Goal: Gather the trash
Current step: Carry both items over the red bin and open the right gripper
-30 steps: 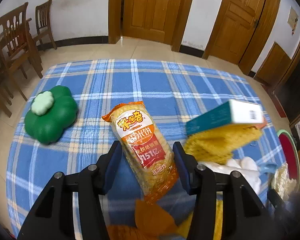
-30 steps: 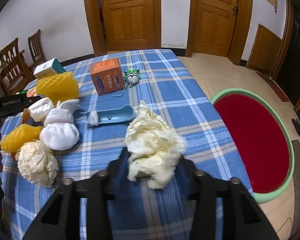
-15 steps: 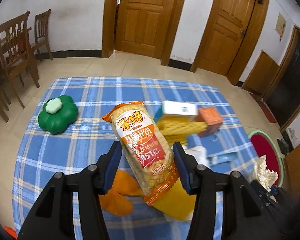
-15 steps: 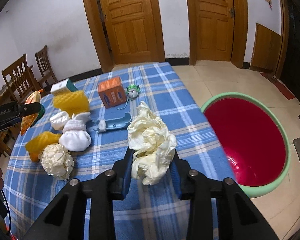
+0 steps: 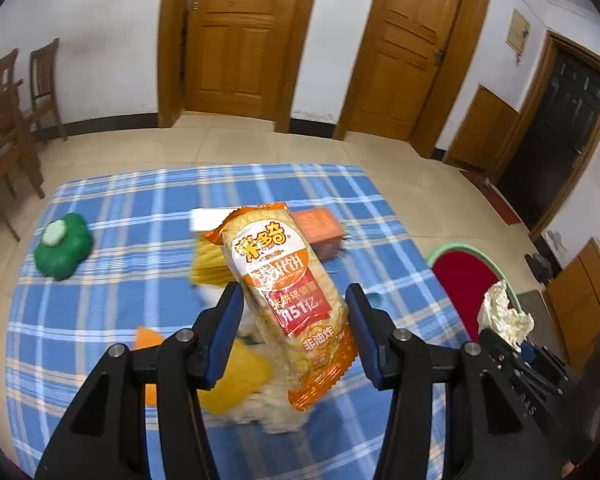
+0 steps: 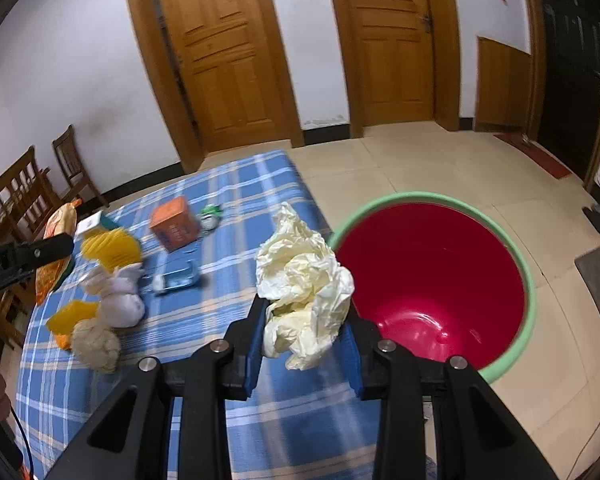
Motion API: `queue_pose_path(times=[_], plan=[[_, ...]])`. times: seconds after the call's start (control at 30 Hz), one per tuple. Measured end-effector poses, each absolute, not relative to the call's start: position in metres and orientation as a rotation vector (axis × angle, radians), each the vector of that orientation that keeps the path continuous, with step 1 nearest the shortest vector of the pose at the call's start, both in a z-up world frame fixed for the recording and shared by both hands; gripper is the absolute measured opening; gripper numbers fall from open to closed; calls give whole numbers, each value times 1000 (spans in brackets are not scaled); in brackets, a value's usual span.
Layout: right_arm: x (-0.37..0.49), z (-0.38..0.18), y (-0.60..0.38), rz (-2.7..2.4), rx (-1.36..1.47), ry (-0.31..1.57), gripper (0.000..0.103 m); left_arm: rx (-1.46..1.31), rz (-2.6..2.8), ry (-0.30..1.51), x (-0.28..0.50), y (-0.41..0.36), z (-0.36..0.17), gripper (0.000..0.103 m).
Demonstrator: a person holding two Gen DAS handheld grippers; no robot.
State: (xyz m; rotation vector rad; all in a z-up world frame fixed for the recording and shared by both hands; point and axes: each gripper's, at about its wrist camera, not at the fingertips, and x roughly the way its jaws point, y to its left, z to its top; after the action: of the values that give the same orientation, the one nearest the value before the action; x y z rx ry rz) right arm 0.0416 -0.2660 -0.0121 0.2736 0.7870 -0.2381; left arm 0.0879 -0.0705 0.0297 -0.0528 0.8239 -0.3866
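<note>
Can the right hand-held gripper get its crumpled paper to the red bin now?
Probably yes. The right hand-held gripper is shut on the crumpled paper, right beside the red bin's open mouth, and nothing seems to stand between them.

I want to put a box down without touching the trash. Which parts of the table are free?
Free: the far cloth beyond the green container, and the near strip between the crumpled paper and the white cloth bundle. Crowded: the middle, around the orange box and yellow sponge.

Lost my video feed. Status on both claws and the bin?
Left claw shut on snack packet. Right claw shut on crumpled paper, beside red bin. Bin mouth unobstructed.
</note>
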Motion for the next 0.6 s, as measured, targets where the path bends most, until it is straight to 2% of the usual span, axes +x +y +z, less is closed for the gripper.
queue_pose_path(times=[0.6], plan=[[23,-38,-353,-399,402,817,41,80,-608,884,95,-193,11,53]])
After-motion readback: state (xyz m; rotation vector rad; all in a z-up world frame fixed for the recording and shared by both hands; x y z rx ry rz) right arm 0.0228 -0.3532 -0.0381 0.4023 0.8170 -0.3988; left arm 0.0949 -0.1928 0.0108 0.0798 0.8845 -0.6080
